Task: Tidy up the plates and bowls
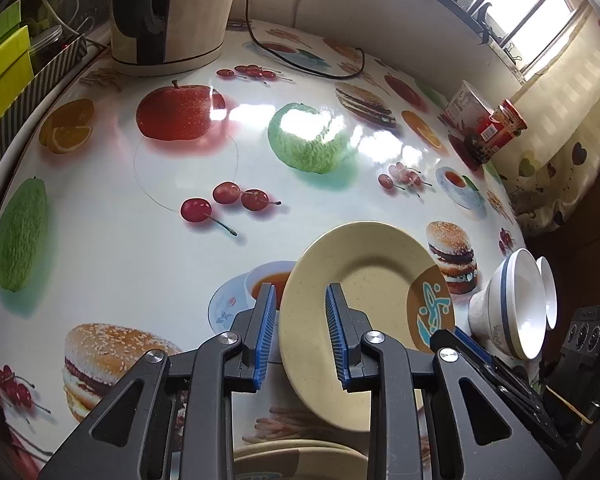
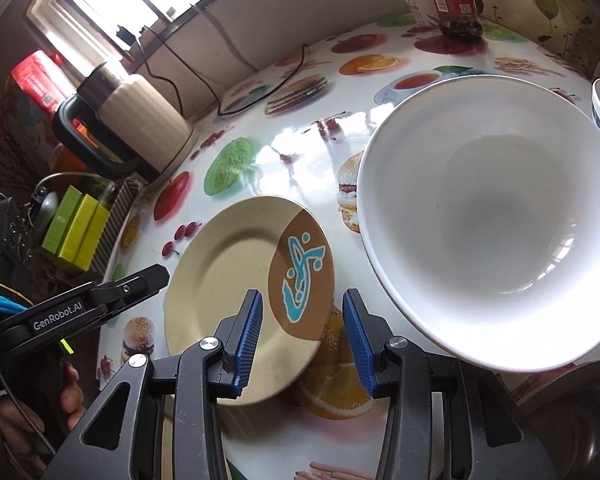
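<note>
We point both claws steeply down at a glossy surface (image 1: 112, 200) printed with fruit and burgers. Our left claw (image 1: 300, 336) is partly spread, and a beige plate (image 1: 360, 280) with a brown patch and blue fish sits tilted between its fingers (image 1: 266, 332); we cannot tell whether the pads pinch its rim. More beige plates (image 1: 300, 454) lie stacked directly beneath that claw. Our right claw (image 2: 300, 340) is partly spread and pinches nothing. The same plate lies just ahead of it, overlapping its left finger. A white bowl (image 2: 496, 220) is to the right of it, tilted. A hand (image 2: 36, 412) grips the left tool at lower left.
</note>
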{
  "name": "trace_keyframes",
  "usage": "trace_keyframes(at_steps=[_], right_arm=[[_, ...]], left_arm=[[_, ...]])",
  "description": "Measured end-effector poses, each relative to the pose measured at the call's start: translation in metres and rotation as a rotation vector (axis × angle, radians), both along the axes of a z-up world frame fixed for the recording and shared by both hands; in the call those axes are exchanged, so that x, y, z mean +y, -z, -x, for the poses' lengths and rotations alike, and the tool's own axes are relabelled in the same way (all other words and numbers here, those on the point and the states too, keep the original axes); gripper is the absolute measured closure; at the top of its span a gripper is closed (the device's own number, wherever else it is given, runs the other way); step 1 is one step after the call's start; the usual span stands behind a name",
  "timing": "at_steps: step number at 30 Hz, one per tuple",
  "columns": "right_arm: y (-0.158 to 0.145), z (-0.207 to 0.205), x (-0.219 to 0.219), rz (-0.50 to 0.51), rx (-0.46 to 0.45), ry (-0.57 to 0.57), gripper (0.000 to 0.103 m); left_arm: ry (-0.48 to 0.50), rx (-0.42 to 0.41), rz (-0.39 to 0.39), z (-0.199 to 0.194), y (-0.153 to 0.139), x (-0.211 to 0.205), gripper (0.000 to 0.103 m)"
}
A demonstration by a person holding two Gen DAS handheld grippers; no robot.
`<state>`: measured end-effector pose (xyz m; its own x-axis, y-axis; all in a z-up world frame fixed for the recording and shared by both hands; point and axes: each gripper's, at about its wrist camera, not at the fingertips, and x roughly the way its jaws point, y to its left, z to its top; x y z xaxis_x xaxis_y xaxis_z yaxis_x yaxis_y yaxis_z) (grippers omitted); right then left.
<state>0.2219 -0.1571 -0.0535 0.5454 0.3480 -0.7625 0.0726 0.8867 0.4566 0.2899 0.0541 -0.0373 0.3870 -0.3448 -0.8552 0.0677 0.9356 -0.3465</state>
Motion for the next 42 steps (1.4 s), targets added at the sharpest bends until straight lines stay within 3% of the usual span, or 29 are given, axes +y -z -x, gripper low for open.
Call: trace_keyframes(at_steps=[5,15,18,22,42], right_arm=[[0.001,-0.002,0.000,-0.003,0.000,0.000,0.061],[0.005,-0.003,-0.001,-0.005,0.011,-0.002,0.076],[0.005,-0.003,-0.001,-0.003,0.012,0.003,0.079],[0.005,-0.004,-0.003,-0.002,0.012,0.007,0.083],[0.004,-0.003,-0.003,0.000,0.009,0.010,0.084]], left_arm=[[-0.014,0.032,0.022,-0.004,0.008,0.002,0.076],[-0.007,0.037,0.010,-0.005,0.012,-0.004,0.076],[-0.007,0.035,0.001,-0.007,0.012,-0.005,0.083],[-0.010,0.030,0.003,-0.007,0.013,-0.004,0.085],[-0.007,-0.002,-0.011,-0.003,0.005,-0.004,0.086]])
